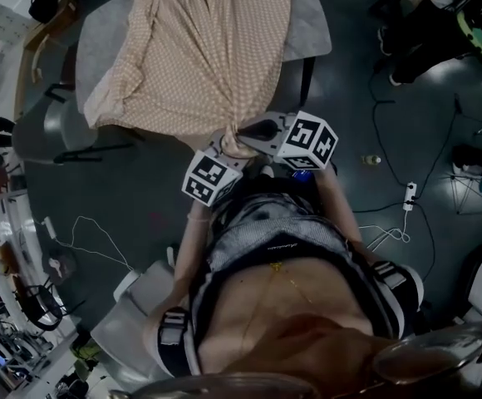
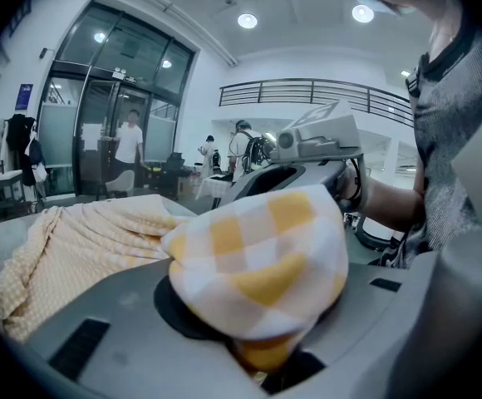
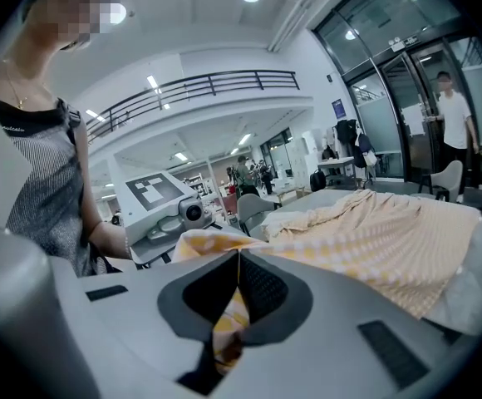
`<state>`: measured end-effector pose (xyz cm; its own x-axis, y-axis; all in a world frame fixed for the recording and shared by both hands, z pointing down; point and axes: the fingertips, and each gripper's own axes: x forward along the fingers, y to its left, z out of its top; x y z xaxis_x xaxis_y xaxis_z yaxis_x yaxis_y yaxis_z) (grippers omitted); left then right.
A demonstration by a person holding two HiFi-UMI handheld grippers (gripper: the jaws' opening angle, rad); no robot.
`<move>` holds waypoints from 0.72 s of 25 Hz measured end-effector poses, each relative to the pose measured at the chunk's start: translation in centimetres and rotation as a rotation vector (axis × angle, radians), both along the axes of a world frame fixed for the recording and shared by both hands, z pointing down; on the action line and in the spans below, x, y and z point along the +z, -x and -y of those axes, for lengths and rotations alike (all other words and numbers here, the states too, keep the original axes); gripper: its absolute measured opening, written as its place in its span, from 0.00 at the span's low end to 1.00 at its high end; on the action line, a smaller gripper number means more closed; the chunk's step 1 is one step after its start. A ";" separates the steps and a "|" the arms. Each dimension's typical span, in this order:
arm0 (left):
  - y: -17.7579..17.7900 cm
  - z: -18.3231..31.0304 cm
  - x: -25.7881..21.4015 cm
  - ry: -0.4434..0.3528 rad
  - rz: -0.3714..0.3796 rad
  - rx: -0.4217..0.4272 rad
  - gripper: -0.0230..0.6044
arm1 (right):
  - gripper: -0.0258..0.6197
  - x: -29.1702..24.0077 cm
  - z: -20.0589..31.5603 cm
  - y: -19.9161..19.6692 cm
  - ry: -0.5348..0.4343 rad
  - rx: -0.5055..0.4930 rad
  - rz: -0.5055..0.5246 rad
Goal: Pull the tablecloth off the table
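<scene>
Head view: clamping thick wad of tablecloth (image 1: 199, 56) in left gripper (image 1: 227, 145), pinching thin fold of same end in right gripper (image 1: 248, 133) just beside, jaws nearly meeting. Lying bunched along counter (image 1: 312, 23), baring grey top at left and right edges, gathering to a point past near edge at both grippers.

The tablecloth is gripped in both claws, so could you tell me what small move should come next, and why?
Probably draw both claws back toward the body, away from the table. The left claw and the right claw are each shut on a bunch of the tablecloth. Most of the cloth lies on the tabletop, and only its near end is gathered past the edge.
</scene>
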<state>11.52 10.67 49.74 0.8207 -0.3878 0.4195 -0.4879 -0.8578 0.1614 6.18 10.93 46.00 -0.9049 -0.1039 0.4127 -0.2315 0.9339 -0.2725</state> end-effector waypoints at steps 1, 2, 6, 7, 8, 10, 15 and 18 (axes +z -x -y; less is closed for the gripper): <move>0.0 -0.4 0.0 0.002 -0.001 -0.004 0.26 | 0.14 0.0 -0.5 0.0 0.002 -0.005 0.000; 0.0 -0.9 0.1 0.005 -0.002 -0.007 0.26 | 0.14 0.1 -0.9 0.0 0.005 -0.009 -0.002; 0.0 -2.1 0.0 0.012 -0.012 -0.016 0.26 | 0.14 0.3 -2.3 0.1 0.020 -0.021 -0.010; 0.0 -2.5 0.0 0.014 -0.014 -0.016 0.26 | 0.14 0.4 -2.6 0.1 0.023 -0.023 -0.011; 0.1 -2.9 0.1 0.018 -0.014 -0.012 0.26 | 0.14 0.4 -3.0 0.2 0.026 -0.023 -0.012; 0.3 -3.8 0.5 0.028 -0.012 0.000 0.26 | 0.14 0.6 -3.7 0.5 0.030 -0.021 -0.017; 1.6 -5.1 0.9 0.032 -0.013 0.012 0.26 | 0.14 1.0 -4.9 1.7 0.039 -0.011 -0.024; 2.6 -5.5 0.6 0.027 -0.024 0.010 0.26 | 0.14 0.7 -5.4 2.7 0.035 -0.011 -0.031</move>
<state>8.96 16.17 50.36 0.8344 -0.3681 0.4102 -0.4749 -0.8579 0.1960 3.47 16.29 46.74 -0.8928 -0.0787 0.4435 -0.2298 0.9264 -0.2983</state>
